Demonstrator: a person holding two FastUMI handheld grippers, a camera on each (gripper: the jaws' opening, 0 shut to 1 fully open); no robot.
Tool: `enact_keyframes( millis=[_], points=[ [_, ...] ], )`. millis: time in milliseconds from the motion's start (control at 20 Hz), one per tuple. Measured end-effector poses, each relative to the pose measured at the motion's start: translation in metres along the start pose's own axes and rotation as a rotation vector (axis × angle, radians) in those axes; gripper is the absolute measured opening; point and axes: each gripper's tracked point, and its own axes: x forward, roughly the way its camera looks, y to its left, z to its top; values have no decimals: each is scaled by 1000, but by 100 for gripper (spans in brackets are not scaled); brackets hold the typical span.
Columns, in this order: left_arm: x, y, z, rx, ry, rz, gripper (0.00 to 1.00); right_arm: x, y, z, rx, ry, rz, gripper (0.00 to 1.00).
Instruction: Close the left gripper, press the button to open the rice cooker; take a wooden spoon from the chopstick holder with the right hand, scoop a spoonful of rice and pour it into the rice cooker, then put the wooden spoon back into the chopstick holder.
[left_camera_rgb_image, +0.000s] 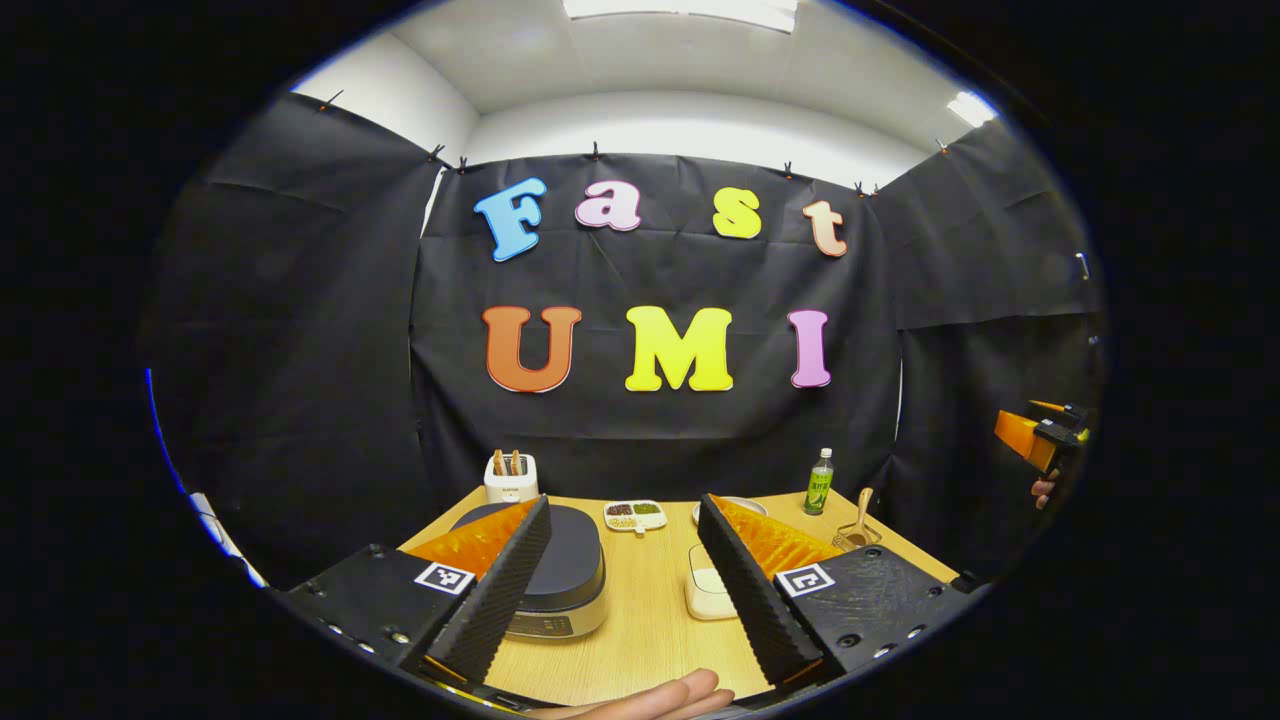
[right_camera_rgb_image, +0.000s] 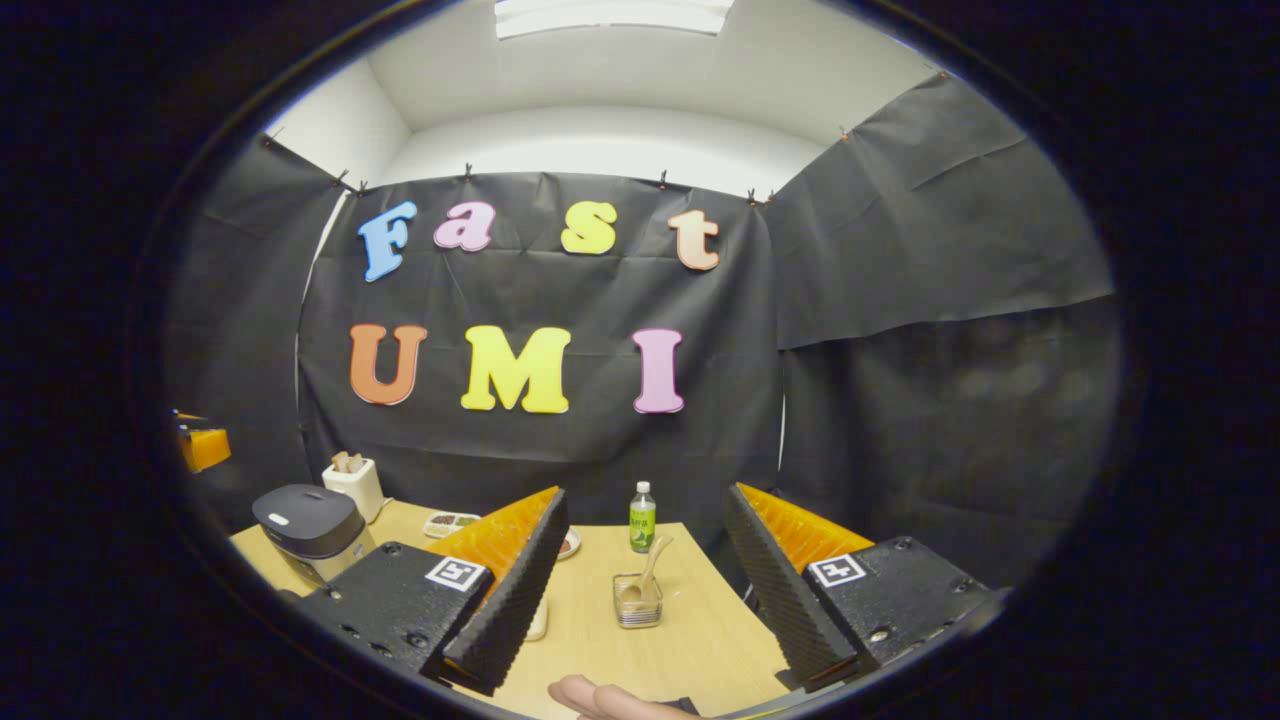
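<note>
We are at the start: both hand-held grippers, left (left_camera_rgb_image: 625, 585) and right (right_camera_rgb_image: 640, 590), gape empty. The rice cooker (left_camera_rgb_image: 555, 565) sits lid-down, near left on the tabletop (left_camera_rgb_image: 650, 620). Next, we clench the left and press its button.

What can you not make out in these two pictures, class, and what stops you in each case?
- Rice cooker button: left gripper view, the left gripper's own finger covers the near left part.
- Contents of the chopstick holder: right gripper view, too small to identify.
- White container: left gripper view, partly behind a finger.
- Divided dish contents: too small.
</note>
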Motion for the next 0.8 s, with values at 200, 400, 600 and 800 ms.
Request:
enact_keyframes(
  millis=[200, 400, 600, 800],
  points=[
    [-2, 1, -7, 21, 23, 14, 94, 2, 0, -10, 20, 18, 19, 98],
    [8, 9, -19, 11, 54, 38, 92, 6, -4, -22, 7, 29, 14, 100],
    [16, 23, -24, -7, 66, 55, 67, 11, -10, -30, 18, 43, 8, 100],
    [31, 30, -39, -63, 103, 42, 67, 15, -12, -37, 28, 55, 8, 98]
  ],
)
